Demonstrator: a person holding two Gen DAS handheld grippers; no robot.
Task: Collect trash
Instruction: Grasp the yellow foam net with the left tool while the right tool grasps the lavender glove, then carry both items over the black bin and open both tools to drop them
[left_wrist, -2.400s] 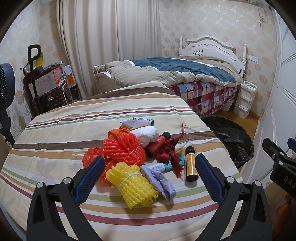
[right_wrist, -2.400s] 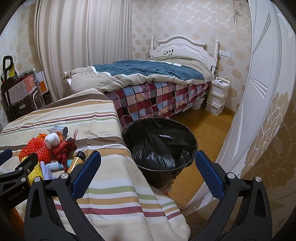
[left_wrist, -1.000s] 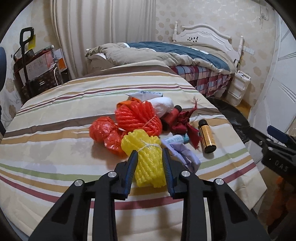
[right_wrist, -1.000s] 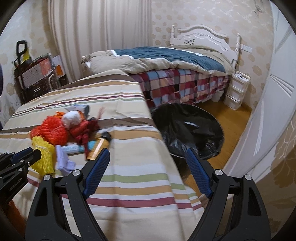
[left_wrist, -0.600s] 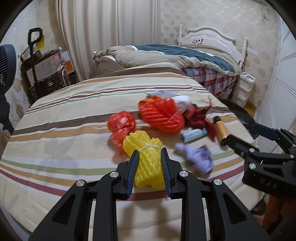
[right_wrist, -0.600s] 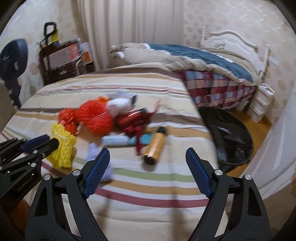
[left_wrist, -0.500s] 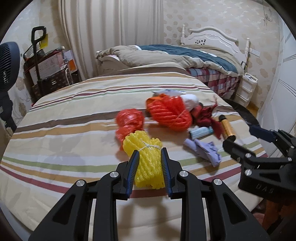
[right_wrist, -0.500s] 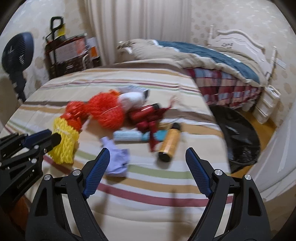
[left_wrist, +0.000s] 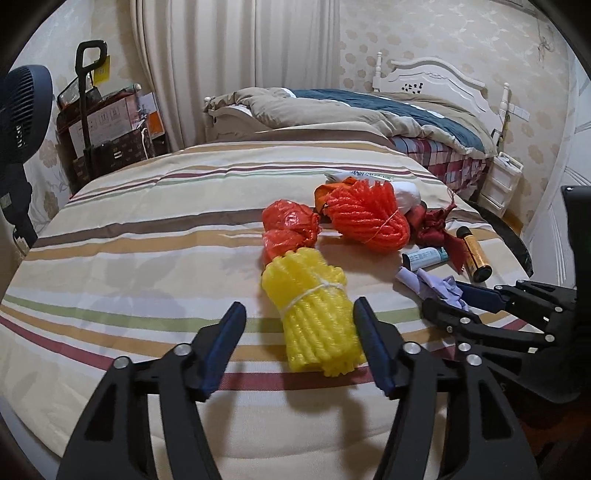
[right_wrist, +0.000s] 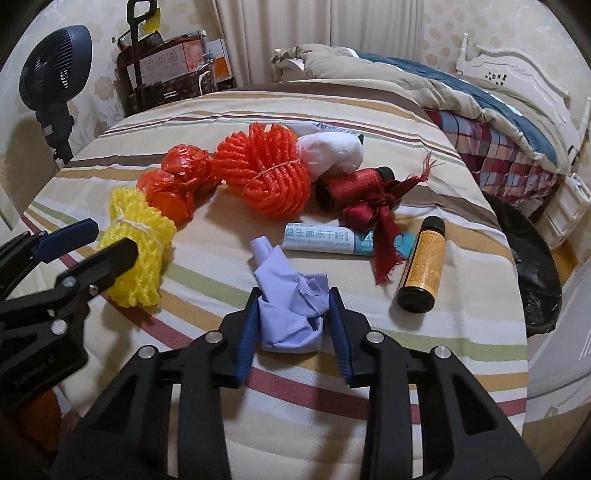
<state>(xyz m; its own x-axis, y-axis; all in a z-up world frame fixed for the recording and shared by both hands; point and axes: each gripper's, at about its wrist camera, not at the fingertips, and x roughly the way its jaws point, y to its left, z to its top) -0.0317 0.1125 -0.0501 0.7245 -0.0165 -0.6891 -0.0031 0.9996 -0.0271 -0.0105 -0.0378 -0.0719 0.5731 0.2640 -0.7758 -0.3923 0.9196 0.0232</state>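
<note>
Striped bedspread (left_wrist: 147, 240) bears trash; bed (left_wrist: 406, 118) beyond.

Crumpled lilac paper (right_wrist: 290, 306) and yellow foam-net bundle (left_wrist: 314, 314) lie on striped cover.

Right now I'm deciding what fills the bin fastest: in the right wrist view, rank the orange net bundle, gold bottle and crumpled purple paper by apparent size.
1. orange net bundle
2. crumpled purple paper, though nearest the camera
3. gold bottle, close to the paper

Floral-papered bedroom (left_wrist: 461, 33), white-headboard bed (left_wrist: 436, 79)
</note>
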